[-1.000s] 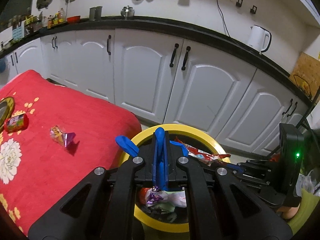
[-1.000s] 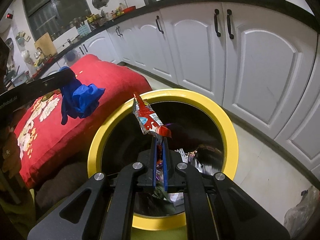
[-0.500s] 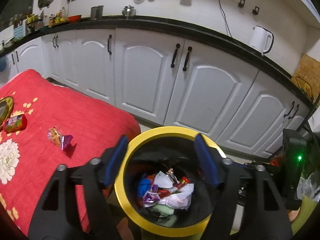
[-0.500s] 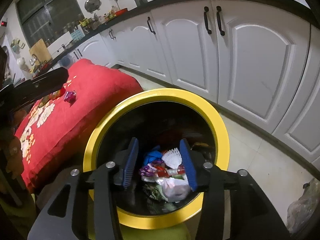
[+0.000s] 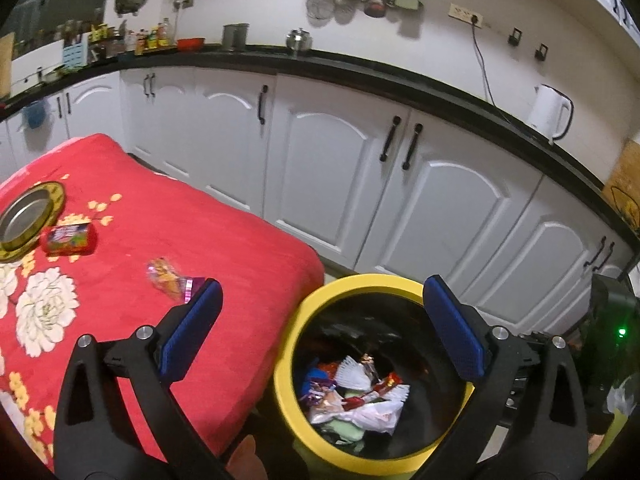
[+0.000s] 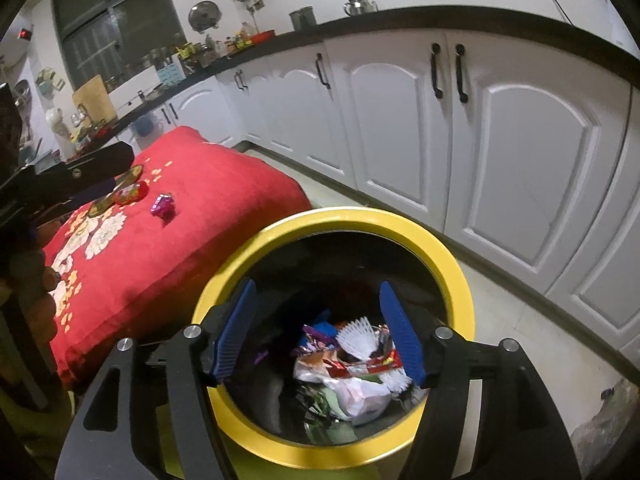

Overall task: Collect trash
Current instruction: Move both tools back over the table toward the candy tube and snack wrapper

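The left gripper (image 5: 320, 328) hangs over the near edge of the red flower-patterned cloth (image 5: 168, 240) and the round black bin with a yellow rim (image 5: 288, 344). Its jaws are opening, already spread very wide, with nothing between the blue pads (image 5: 192, 332). One pad sits above the cloth, the other above the bin's far rim.

The right gripper (image 6: 320, 328) points down into the same bin (image 6: 452, 280). Its jaws are also opening, about halfway apart, and nothing is pinched between them. Below, in the bin, lies a loose heap of crumpled wrappers and white paper (image 6: 352, 364), seen from the left wrist too (image 5: 356, 392).

On the cloth-covered tabletop two pieces of trash lie well apart from the bin. A small shiny pink-and-orange candy wrapper (image 5: 172, 280) rests just beyond the left gripper's pad. Farther back, a red rectangular snack packet (image 5: 68, 238) lies just beside a round metal tin with a gold rim (image 5: 52, 204). The right wrist view shows the candy wrapper (image 6: 162, 204) and the red packet (image 6: 130, 193) near each other.

White cabinet doors with black handles (image 5: 400, 184) run behind the bin under a black counter (image 5: 400, 80), where a white electric kettle (image 5: 550, 114) stands.
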The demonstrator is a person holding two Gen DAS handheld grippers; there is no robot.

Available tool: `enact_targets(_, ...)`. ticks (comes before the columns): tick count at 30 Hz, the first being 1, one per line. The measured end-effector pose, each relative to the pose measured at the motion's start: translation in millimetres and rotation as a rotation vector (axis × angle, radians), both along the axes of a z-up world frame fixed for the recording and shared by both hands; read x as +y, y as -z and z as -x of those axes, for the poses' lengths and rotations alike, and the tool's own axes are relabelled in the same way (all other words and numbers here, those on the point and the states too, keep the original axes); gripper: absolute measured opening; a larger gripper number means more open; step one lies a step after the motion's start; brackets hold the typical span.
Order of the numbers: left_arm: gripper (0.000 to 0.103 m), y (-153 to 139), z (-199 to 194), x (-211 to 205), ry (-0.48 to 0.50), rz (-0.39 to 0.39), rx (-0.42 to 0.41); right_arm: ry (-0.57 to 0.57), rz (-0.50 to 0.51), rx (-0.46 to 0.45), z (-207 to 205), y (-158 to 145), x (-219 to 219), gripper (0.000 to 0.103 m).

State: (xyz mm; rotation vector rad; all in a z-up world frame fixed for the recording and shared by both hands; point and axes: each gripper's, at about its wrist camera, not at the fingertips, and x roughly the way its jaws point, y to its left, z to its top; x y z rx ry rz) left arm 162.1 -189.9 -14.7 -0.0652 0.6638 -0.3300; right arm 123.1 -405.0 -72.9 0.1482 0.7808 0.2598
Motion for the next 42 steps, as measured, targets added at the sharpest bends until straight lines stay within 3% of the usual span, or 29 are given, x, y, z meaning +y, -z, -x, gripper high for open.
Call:
enact_targets(24, 0.092, -15.7, -1.0, 126.4, -0.264, 0.051, -0.048, -0.28, 0.028, -0.094, -35.2, -36.2, 131.6, 0.065)
enact_targets(42, 0.092, 14.9, -31.7, 200.0, -0.393, 0.088, 0.054, -0.38, 0.094, 0.002, -117.8, -0.9, 214.4, 0.065)
